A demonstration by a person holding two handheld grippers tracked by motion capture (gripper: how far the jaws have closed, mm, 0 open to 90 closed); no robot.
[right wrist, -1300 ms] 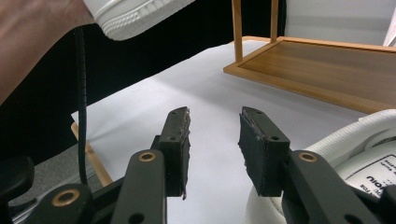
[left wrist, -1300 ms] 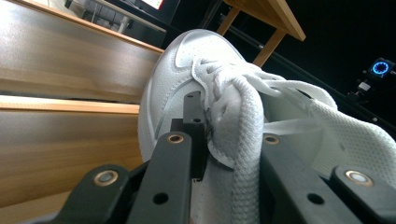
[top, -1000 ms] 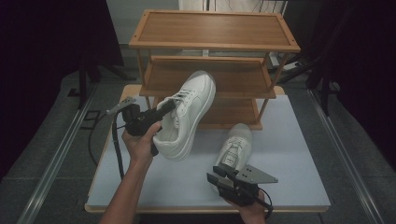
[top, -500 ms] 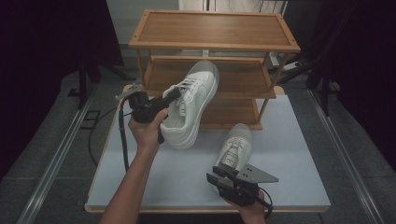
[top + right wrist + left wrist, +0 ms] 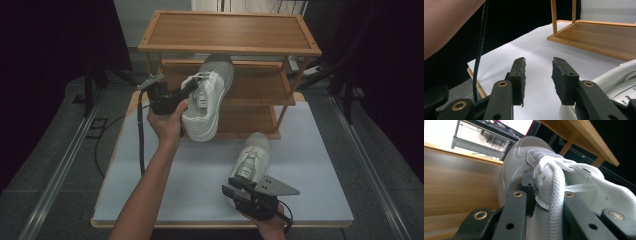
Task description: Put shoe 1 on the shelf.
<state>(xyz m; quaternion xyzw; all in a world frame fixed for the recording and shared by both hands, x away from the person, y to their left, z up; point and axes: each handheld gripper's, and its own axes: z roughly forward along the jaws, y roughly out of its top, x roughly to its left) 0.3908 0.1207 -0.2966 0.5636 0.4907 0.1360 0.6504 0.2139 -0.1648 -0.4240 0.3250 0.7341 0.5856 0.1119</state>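
So the left gripper (image 5: 186, 92) has its jaws clamped on the tongue and laces of a white shoe (image 5: 207, 97), carried in the air just left of centre in the high view, toe pointing at the middle shelf (image 5: 250, 84) of the wooden rack (image 5: 229, 31). From the left gripper view the toe sits right at that shelf's front edge with the top board overhead, so I'd say the trick is to keep the shoe low and level, slide it in toe first and watch that the heel doesn't catch the edge. Holding by the tongue lets the shoe swing, so go slow and only let go once the sole lies flat on the wood. The right gripper (image 5: 239, 189) sits at the lower middle of the frame with its jaws apart and nothing between them, right beside the second shoe (image 5: 254, 156) on the desk (image 5: 320, 150). That one's next, I guess, so leave room beside the first.
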